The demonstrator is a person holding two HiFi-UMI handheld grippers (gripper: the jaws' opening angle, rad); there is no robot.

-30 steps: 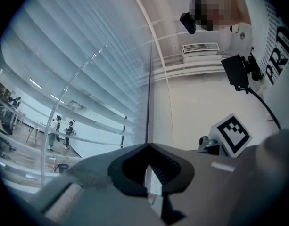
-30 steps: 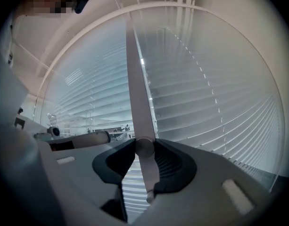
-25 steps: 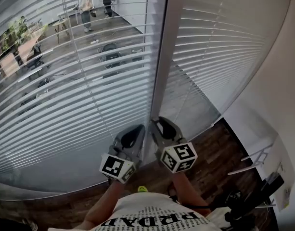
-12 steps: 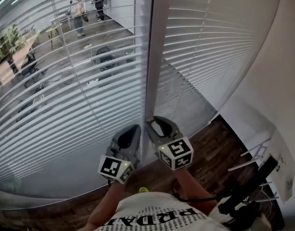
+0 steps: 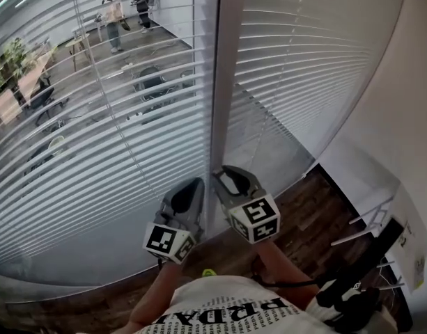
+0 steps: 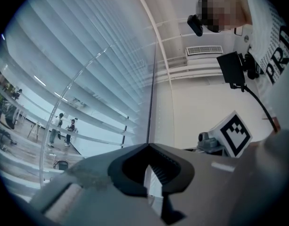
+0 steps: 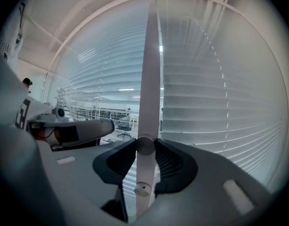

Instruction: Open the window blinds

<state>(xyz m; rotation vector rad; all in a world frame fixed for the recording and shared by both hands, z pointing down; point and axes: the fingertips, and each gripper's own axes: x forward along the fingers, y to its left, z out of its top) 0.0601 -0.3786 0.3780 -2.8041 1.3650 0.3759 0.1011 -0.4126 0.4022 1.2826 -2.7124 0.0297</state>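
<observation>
My right hand-held gripper is tightening on the blinds' round knob and rolling it, probably tilting the slats open. The left hand-held gripper is idling shut and empty.

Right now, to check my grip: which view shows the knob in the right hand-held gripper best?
The right gripper view: the knob sits between the right hand-held gripper's jaws, which have just been closing onto it. In the head view that gripper hides it; the left gripper view misses it.
</observation>
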